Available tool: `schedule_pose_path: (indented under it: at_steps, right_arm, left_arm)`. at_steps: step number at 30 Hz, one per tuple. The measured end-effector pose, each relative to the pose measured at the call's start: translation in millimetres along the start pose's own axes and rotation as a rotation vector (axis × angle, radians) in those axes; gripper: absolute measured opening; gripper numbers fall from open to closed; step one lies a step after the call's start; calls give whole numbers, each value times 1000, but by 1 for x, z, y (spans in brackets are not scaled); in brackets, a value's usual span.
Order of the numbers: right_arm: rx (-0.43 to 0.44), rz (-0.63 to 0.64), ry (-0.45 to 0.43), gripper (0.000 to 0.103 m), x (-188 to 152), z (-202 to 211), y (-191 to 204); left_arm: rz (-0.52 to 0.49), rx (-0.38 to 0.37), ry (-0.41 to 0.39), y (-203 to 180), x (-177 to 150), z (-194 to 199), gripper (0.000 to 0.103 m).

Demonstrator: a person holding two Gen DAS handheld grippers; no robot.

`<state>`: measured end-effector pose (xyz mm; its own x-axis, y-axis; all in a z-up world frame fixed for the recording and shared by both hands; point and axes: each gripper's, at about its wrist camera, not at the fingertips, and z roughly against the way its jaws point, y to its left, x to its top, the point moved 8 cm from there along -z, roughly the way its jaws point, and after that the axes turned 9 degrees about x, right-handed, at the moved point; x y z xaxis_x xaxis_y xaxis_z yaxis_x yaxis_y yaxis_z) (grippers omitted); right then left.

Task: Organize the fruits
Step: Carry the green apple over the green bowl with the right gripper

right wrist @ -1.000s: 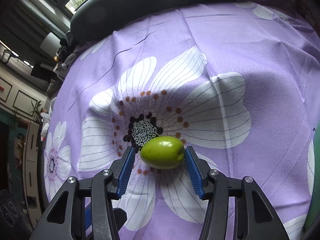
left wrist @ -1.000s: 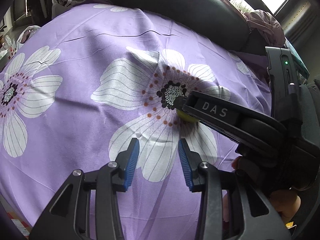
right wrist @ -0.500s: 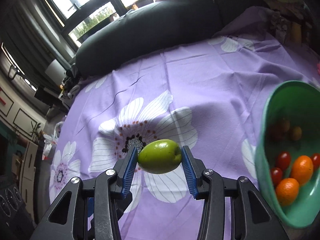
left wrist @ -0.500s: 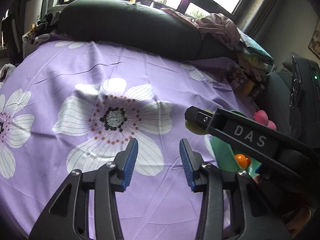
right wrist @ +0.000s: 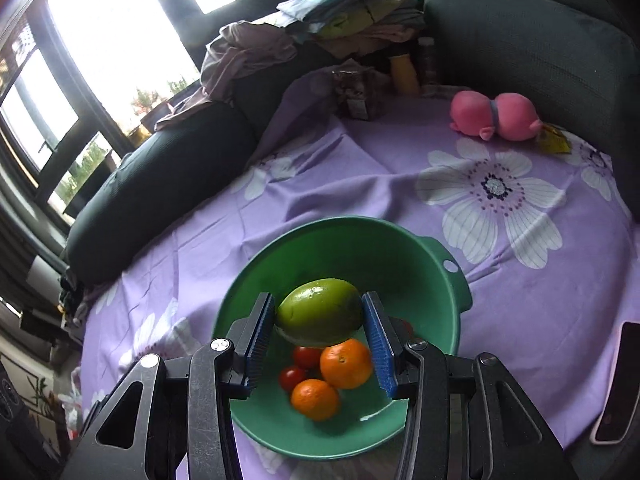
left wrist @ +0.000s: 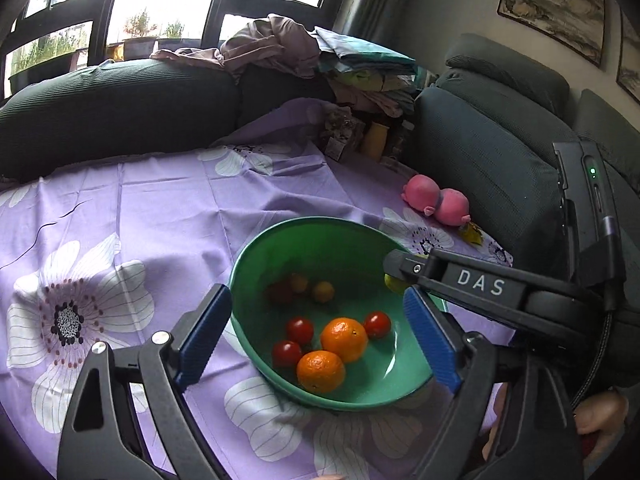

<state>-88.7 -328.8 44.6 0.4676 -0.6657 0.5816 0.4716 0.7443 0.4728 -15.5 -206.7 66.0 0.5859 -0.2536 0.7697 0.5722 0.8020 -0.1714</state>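
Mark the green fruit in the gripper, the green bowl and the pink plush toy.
green fruit [right wrist: 318, 312], right wrist view, on its upper front skin between the pads.
green bowl [right wrist: 340, 226], right wrist view, on the far rim.
pink plush toy [right wrist: 494, 116], right wrist view, on the band between its two lobes.

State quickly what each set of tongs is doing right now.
Left tongs: open, holding nothing, jaws just opened wide.
Right tongs: closed on the green fruit above the green bowl.

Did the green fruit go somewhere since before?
Yes. The green fruit, shut in the right tool, left the big flower on the purple cloth and now hangs over the green bowl.
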Motion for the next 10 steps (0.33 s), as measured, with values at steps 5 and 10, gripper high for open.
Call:
schedule_pose_path:
  at_steps: [5,10]
  right_arm:
    - [-27,-22,20,59,0,-2,-17]
    - [-41,-8,-22,67,2,10,-16]
  left_arm:
    - [-23,-6,30,-11,-11,-12,88]
    - [-22,7,17,-10,-12,-9,88]
